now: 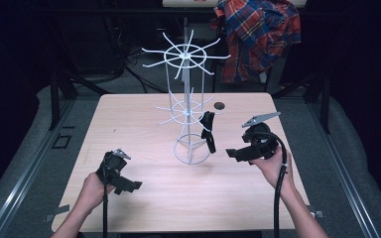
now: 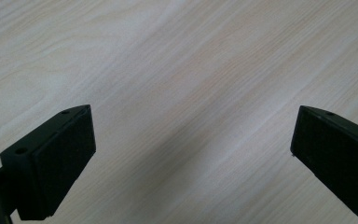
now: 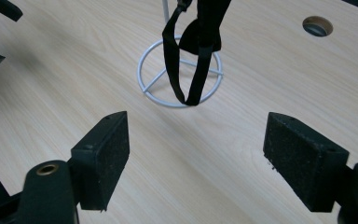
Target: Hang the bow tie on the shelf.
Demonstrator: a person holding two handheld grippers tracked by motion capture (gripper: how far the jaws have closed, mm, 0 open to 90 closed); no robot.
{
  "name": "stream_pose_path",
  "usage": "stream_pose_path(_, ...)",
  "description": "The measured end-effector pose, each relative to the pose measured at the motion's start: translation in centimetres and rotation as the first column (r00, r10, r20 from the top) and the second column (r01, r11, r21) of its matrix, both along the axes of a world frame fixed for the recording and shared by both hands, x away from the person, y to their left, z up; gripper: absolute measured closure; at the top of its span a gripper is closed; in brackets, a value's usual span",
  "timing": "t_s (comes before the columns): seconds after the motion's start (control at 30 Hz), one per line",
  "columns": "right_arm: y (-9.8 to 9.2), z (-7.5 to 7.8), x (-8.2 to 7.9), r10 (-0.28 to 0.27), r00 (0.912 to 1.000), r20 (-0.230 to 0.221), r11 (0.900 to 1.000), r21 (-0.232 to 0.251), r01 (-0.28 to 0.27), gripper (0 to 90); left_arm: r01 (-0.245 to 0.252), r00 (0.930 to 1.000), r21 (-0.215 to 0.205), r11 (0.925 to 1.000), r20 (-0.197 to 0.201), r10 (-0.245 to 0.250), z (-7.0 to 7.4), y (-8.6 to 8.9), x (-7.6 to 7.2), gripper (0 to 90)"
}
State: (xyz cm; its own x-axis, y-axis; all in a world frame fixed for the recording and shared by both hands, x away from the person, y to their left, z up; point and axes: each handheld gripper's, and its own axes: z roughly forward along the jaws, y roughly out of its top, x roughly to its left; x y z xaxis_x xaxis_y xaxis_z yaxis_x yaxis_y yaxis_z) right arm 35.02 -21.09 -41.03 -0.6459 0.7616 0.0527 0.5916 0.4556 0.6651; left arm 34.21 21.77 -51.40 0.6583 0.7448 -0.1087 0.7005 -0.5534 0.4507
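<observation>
The table [image 1: 144,198] is pale wood with a fine, light grain pattern. The wire rack [image 1: 187,106] at frame centre is white. The strap [image 1: 209,131] hanging on it is black. Both the left gripper [image 1: 126,184] and the right gripper [image 1: 238,153] are black. At upper right, the shirt [image 1: 258,34] shows a red, blue and white plaid.

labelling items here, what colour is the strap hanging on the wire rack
Black. The strap hanging on the white wire rack shows best in the right gripper view.
</observation>
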Motion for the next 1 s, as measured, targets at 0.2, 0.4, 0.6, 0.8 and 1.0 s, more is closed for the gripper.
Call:
stream_pose_path(0.2,-0.8,-0.7,-1.0,-0.010,0.9997,-0.020,1.000,-0.009,0.010,18.8,0.001,1.0000,0.001,1.0000,0.000,-0.001,0.0,0.0,0.0,0.0)
stream_pose_path(0.4,-1.3,-1.5,-1.3,-0.018,0.9993,-0.034,1.000,-0.023,0.017,17.7,0.000,1.0000,0.001,1.0000,0.002,0.000,0.0,0.0,0.0,0.0)
stream_pose_path(0.6,-2.0,-3.1,-2.2,-0.026,0.9971,-0.071,0.998,-0.060,0.022,15.8,-0.003,1.0000,0.002,1.0000,0.003,0.003,-0.1,0.0,0.0,0.0)
stream_pose_path(0.8,-2.9,-5.1,-2.8,-0.040,0.9933,-0.108,0.996,-0.084,0.031,15.2,0.000,1.0000,0.002,1.0000,0.001,0.000,-0.1,0.0,0.0,0.0)
stream_pose_path(1.0,-3.4,-7.0,-3.4,-0.047,0.9865,-0.157,0.995,-0.094,0.032,15.0,0.004,1.0000,0.004,1.0000,-0.001,-0.004,0.0,-0.1,0.0,0.0)
